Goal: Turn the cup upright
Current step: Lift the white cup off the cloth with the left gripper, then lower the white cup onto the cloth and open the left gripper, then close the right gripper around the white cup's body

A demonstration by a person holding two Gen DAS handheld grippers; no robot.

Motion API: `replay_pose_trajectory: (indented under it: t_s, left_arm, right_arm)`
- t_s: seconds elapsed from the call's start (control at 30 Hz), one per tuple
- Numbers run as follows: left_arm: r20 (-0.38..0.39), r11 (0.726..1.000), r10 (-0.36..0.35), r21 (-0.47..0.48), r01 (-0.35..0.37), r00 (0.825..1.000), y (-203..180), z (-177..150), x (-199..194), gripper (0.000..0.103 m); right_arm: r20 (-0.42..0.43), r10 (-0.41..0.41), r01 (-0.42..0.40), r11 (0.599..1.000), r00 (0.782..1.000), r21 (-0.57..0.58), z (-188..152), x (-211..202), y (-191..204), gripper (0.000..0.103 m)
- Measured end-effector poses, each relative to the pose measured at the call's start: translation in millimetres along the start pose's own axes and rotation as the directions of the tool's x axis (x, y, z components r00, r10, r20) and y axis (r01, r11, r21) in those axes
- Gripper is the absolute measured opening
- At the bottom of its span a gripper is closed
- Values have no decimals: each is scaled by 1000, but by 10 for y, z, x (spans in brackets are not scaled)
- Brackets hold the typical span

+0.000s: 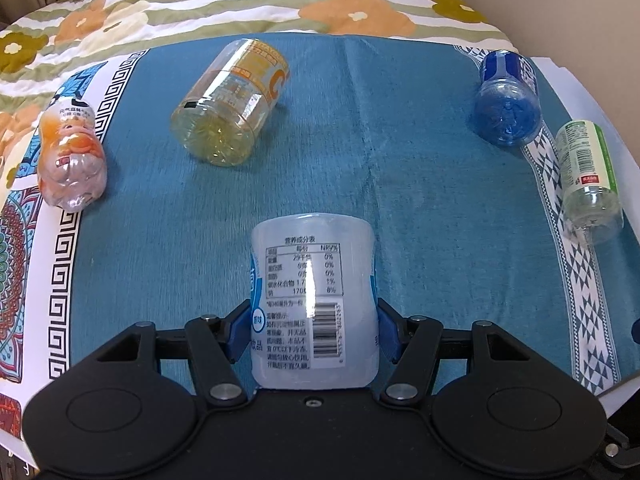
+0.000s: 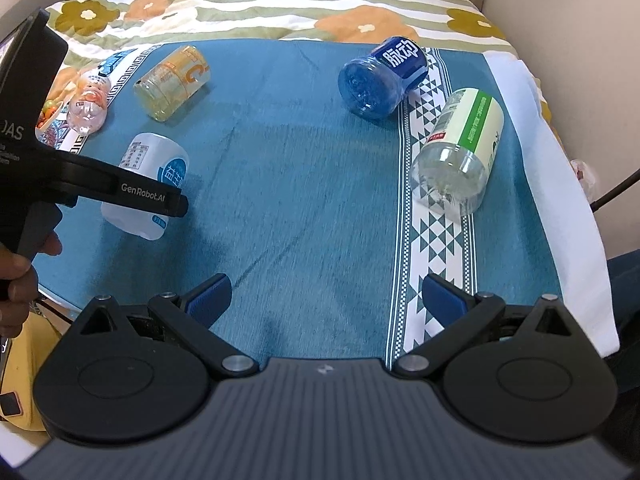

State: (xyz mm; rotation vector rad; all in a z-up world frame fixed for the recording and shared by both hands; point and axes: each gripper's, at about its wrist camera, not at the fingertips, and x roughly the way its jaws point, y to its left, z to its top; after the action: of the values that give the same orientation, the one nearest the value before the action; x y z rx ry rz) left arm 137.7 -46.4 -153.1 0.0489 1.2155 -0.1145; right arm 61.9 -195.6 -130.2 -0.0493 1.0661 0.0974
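Here the left gripper point(image 1: 314, 330) is closed on the white cup point(image 1: 314, 300), blue pads pressed against both flanks. The cup lies on its side on the blue cloth point(image 1: 420, 200), its long axis running straight ahead of the fingers. The right gripper point(image 2: 326, 296) is held wide open and empty, well apart from the cup point(image 2: 146, 184), so the left is nearer.

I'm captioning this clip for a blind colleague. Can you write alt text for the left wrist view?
The left gripper is shut on a white cup with a nutrition label, over a blue tablecloth. Four more cups lie on their sides: peach far left, yellow behind, blue and green-labelled at right.
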Motion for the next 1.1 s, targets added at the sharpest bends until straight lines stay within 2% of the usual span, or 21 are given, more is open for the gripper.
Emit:
replay_pose_trajectory:
  t_s: [0.2,0.27,0.3,0.53,0.73,1.0,1.1]
  left_arm:
    - [0,1000,0,5,0,1000,13,26,12,69]
    - [11,1000,6,12,-7,1000,4,30,-9,89]
    - [21,1000,8,15,-8,1000,0,37,-18,90]
    - [30,1000,1,23,-2,1000,-14,64,-99,92]
    - [51,1000,-10,15,10,999,14,-53,-388,95]
    - [126,993,-41,-102,54,991,247,-310,-943,101]
    - [163,988,-32,-144,56,986,365,-410,-1099,101]
  right_arm:
    - [-4,-8,8,1000,1000,7,11,11,-3,103]
    - [-3,-9,9,1000,1000,8,17,5,-1,103]
    - [-2,-9,9,1000,1000,9,21,3,1,103]
    - [0,-7,7,1000,1000,5,47,-15,9,103]
    - [18,6,-6,1000,1000,-3,132,-189,-39,103]
    - [45,88,-87,996,995,-4,567,-376,-30,103]
    - [18,149,-149,989,989,5,744,-288,93,103]
